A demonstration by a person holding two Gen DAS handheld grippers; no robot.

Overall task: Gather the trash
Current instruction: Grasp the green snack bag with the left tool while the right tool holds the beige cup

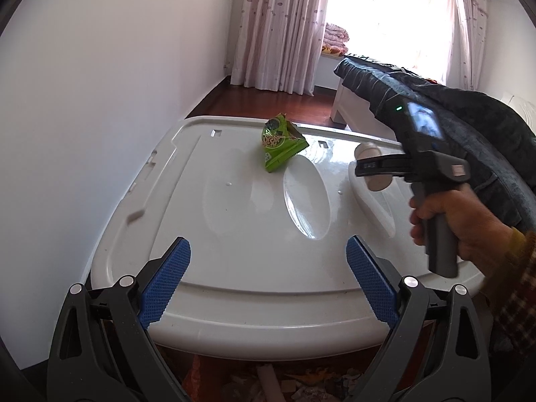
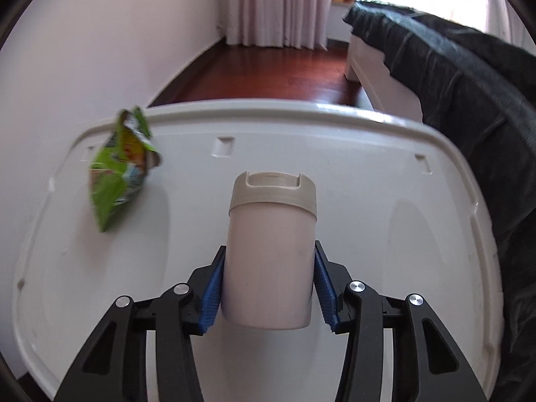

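right gripper (image 2: 268, 288): blue fingers (image 2: 211, 296) pressed against both sides of a pale cup (image 2: 269, 261) w/ beige lid (image 2: 273, 192), low on its body; cup held. in the left wrist view the same gripper (image 1: 368, 171) sits at 2 o'clock on the white bin lid (image 1: 234, 221), black fingers across the cup (image 1: 377, 181), a hand (image 1: 462, 224) on the grip, a checked cuff showing at the wrist.

left gripper (image 1: 268, 281): fingers (image 1: 167, 278) spread wide, nothing between them, above the near rim of the lid at 6 o'clock.

green snack wrapper (image 1: 279, 145): crumpled, torn open, lying on the lid toward the far edge at 12 o'clock in the left wrist view; at 9 o'clock in the right wrist view (image 2: 117, 171), well apart from the cup.

bin under the lid: paper scraps (image 1: 301, 382) seen through its clear front wall.

surroundings: dark blanket (image 2: 452, 77) over a bed at 2 o'clock, red-brown wood floor (image 2: 268, 67), pink curtains (image 1: 278, 26) at 12 o'clock, bright window to their right.
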